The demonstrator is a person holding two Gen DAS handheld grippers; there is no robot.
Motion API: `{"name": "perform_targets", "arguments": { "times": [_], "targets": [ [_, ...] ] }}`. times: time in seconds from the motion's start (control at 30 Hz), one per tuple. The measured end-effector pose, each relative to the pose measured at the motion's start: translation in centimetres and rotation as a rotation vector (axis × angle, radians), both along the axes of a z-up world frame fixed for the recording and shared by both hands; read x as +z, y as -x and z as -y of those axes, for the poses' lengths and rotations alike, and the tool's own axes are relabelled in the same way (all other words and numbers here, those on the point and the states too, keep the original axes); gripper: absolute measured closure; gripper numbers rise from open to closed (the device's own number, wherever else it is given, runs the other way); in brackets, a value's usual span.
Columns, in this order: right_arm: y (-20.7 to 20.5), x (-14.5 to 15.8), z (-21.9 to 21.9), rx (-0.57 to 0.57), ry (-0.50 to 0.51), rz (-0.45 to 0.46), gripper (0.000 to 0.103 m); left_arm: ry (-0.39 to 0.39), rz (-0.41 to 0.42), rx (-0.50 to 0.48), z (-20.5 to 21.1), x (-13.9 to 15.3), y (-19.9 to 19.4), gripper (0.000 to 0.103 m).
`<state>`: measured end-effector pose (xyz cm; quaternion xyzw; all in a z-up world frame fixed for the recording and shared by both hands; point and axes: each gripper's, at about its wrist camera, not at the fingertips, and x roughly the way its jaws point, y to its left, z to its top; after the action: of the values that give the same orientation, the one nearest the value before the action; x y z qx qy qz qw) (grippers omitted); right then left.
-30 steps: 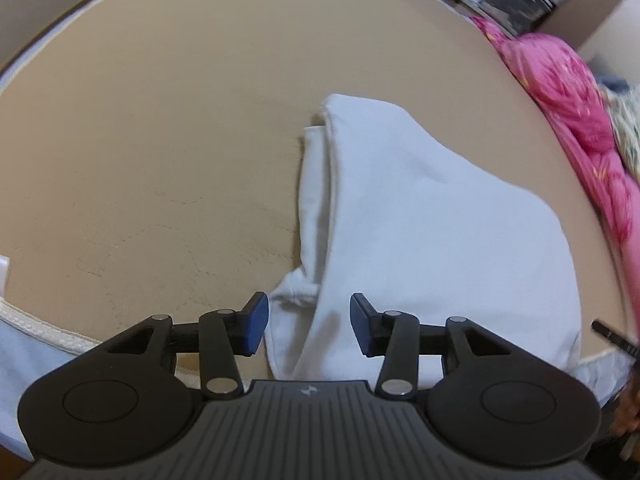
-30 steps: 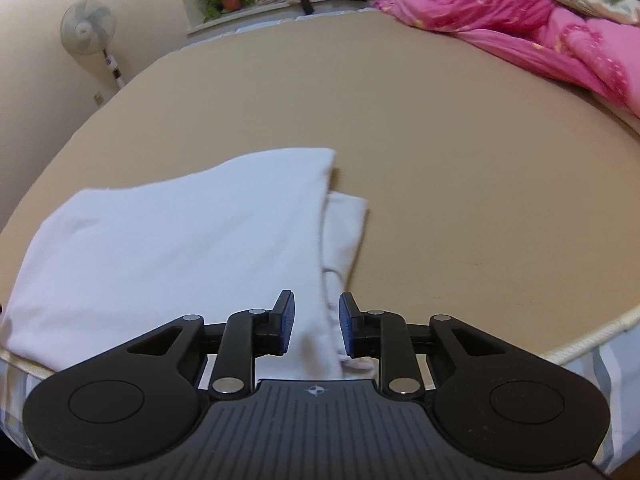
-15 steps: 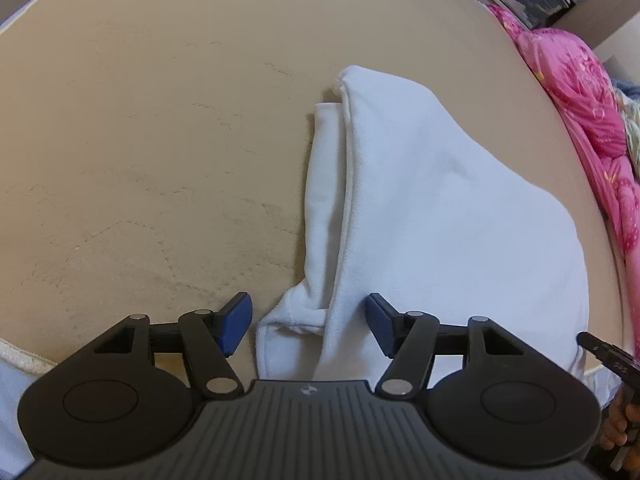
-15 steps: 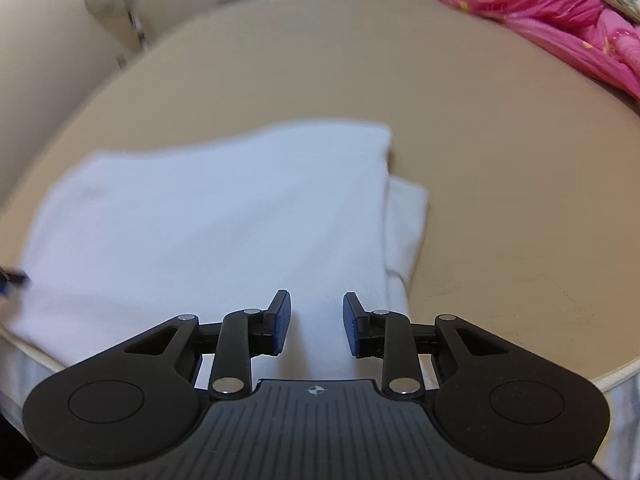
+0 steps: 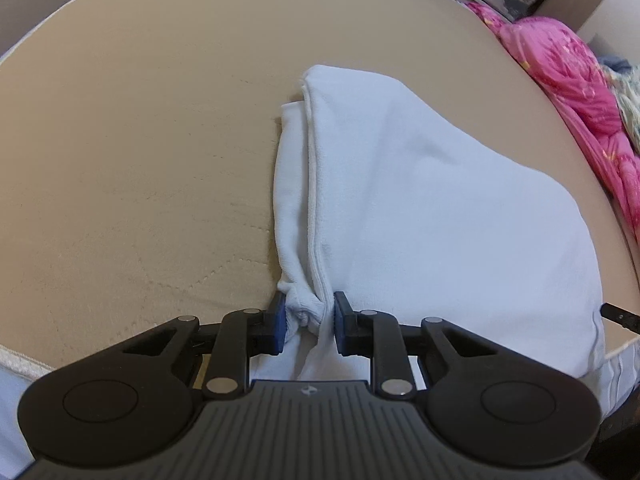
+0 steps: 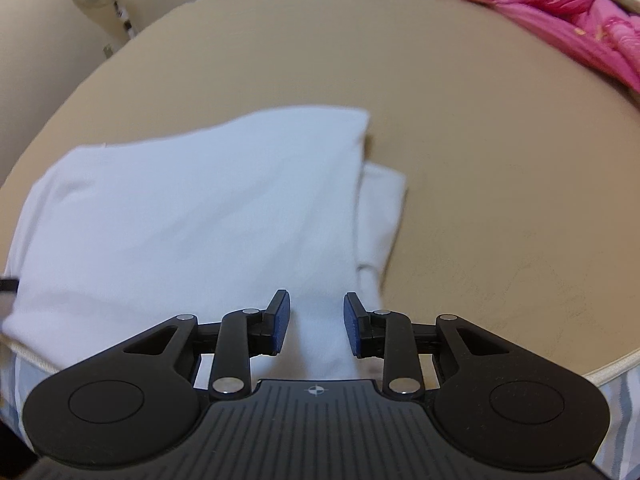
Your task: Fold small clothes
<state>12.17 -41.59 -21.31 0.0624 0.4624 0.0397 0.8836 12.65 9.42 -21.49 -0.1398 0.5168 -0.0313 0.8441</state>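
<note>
left wrist view: white garment (image 5: 432, 208) half-folded on bed (image 5: 140, 140), near edge. left hand-held gripper (image 5: 309, 322) closing on bunched corner for next fold; right hand-held gripper (image 6: 316, 322) narrowly parted over cloth, gripping nothing.

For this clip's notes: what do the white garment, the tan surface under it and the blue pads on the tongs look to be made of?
White garment: soft knit fabric, likely cotton, matte, with a stitched hem and soft folds.
Tan surface: matte cloth cover, probably quilted, going by faint stitched lines and a piped edge.
Blue pads on the right tongs: apparently rubbery, with a fine ribbed face, on black, likely plastic, arms.
</note>
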Motion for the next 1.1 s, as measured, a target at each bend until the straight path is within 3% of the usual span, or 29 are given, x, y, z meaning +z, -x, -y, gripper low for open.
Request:
{"name": "perform_targets", "arguments": {
  "times": [0.1,0.23,0.37,0.57,0.77,0.9,1.0,1.1],
  "targets": [
    [0.3,1.1,1.7,-0.047,-0.017,0.049,0.072,0.027,-0.011,0.027,-0.5,0.2,0.0,0.078],
    [-0.3,2.7,5.8,-0.094,-0.029,0.125,0.071,-0.023,-0.018,0.009,0.4,0.4,-0.2,0.078],
    [-1.1,1.9,8.7,-0.171,-0.03,0.097,0.071,-0.036,-0.02,0.02,0.7,0.3,-0.4,0.078],
    [-0.7,2.0,8.0,-0.144,0.043,0.114,0.071,-0.057,-0.024,0.035,1.3,0.4,-0.5,0.078],
    [-0.6,2.6,8.9,-0.159,0.012,0.119,0.07,-0.118,-0.045,0.057,3.3,2.7,-1.0,0.085],
    [-0.4,3.0,9.4,-0.17,-0.002,0.137,0.07,-0.118,0.025,-0.019,8.4,7.5,-2.2,0.086],
    [-0.1,3.1,9.9,-0.182,-0.009,0.147,0.07,-0.071,0.116,-0.144,15.7,11.8,-2.9,0.086],
    [0.0,3.3,11.0,-0.217,-0.022,0.159,0.07,-0.008,0.155,-0.277,24.3,13.6,-3.3,0.086]
  ]
}}
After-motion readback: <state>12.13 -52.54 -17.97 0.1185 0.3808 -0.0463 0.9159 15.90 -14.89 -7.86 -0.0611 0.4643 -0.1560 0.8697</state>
